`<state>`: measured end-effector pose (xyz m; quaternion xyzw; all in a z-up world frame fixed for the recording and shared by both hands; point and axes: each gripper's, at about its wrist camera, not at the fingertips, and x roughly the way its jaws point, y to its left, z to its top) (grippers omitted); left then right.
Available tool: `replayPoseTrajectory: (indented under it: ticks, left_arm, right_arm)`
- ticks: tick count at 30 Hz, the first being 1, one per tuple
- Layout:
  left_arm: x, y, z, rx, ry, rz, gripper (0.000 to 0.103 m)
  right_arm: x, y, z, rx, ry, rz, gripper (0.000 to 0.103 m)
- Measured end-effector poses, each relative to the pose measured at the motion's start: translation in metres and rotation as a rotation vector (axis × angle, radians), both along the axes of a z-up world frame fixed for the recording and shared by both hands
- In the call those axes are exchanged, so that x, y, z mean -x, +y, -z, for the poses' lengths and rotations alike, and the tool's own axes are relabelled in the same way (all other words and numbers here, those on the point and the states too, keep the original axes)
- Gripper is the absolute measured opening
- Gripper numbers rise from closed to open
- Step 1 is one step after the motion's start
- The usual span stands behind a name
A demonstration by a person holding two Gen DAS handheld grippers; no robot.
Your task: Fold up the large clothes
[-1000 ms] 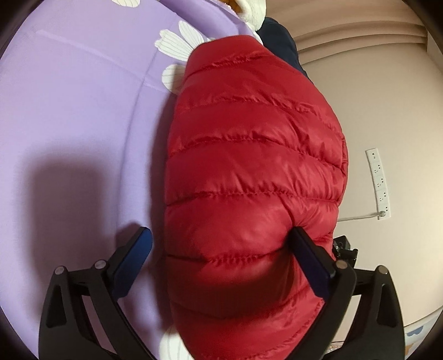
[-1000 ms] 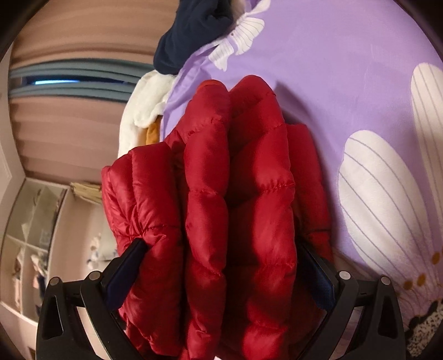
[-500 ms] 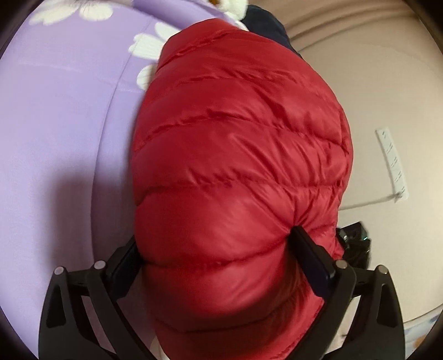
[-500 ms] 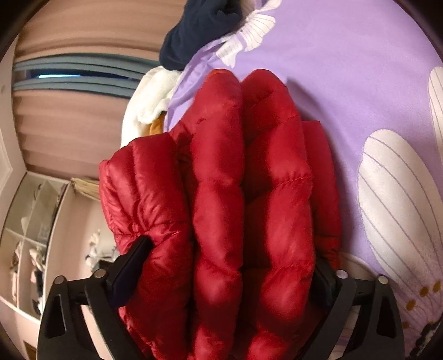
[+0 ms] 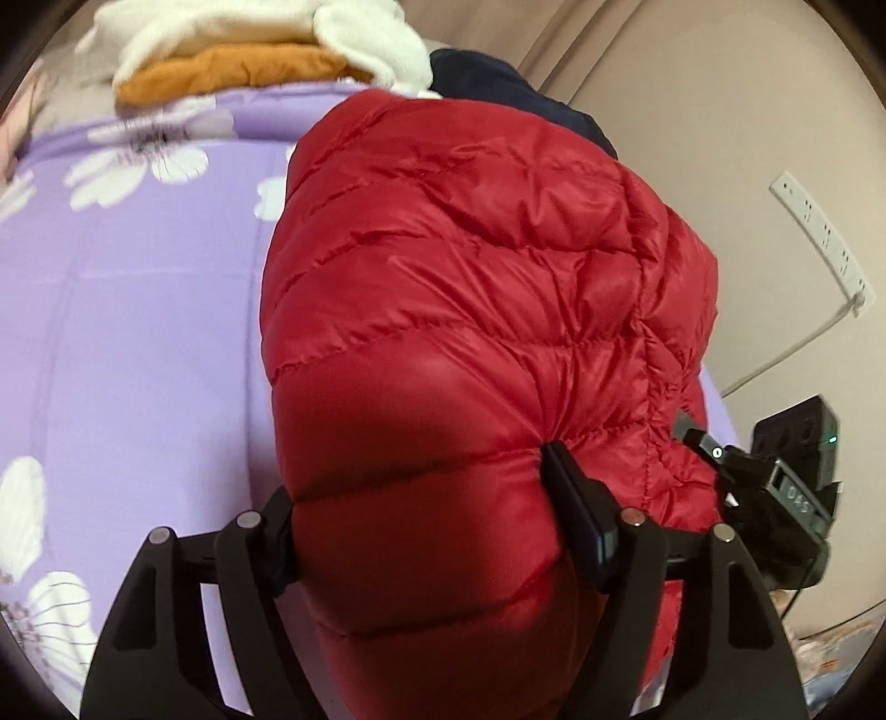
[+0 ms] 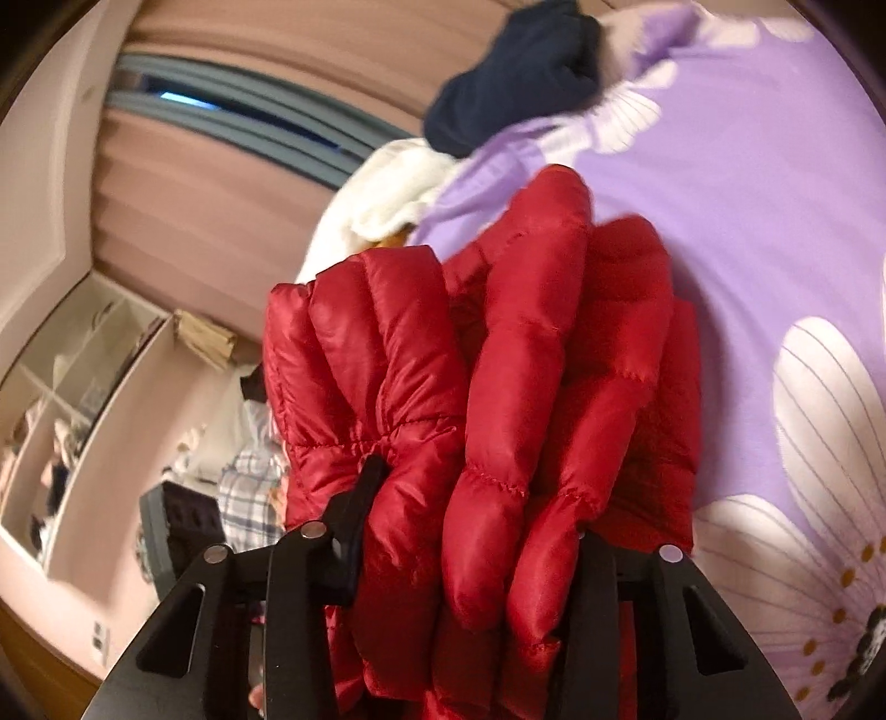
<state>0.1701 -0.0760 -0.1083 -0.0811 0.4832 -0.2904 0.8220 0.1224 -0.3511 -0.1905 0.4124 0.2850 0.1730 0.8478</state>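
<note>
- Left wrist view: a lilac bedspread [image 5: 138,332] printed with white flowers covers the bed, with a beige wall and a white power strip [image 5: 819,238] to the right; white [image 5: 354,33], mustard [image 5: 232,69] and navy [image 5: 498,77] garments are heaped at the far edge
- The folded red puffer jacket [image 5: 470,310] bulges over the bed's right side, filling the middle of the view
- The left gripper [image 5: 426,498], its jaws just having been closing, clamps the near end of the jacket, both pads sunk into the padding
- Right wrist view: brown curtains, a strip of window and open shelving [image 6: 72,387] stand to the left, the bedspread [image 6: 775,221] to the right
- The right gripper [image 6: 482,498], its jaws also just closing, squeezes the jacket's [image 6: 526,360] stacked quilted layers, bunched upright between its fingers
</note>
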Motion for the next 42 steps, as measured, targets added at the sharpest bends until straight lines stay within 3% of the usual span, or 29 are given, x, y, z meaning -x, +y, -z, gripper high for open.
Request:
replayPoseTrajectory:
  ticks: [7,19,29,42]
  left_arm:
    - [0.023,0.003,-0.015,-0.031,-0.071,-0.006,0.072]
    - [0.060,0.040,-0.052,-0.009,-0.166,-0.056,0.070]
    - [0.062,0.083,-0.073,0.032,-0.216,-0.135,0.070]
    - [0.051,0.125,-0.076,0.062,-0.230,-0.217,0.070]
  right_arm:
    - [0.011,0.020,-0.014,0.044,-0.062,-0.031,0.040]
    - [0.004,0.053,-0.038,0.051,-0.155,-0.102,0.040]
    - [-0.019,0.087,-0.062,0.092,-0.213,-0.188,0.040]
    - [-0.051,0.120,-0.072,0.132,-0.235,-0.287,0.040]
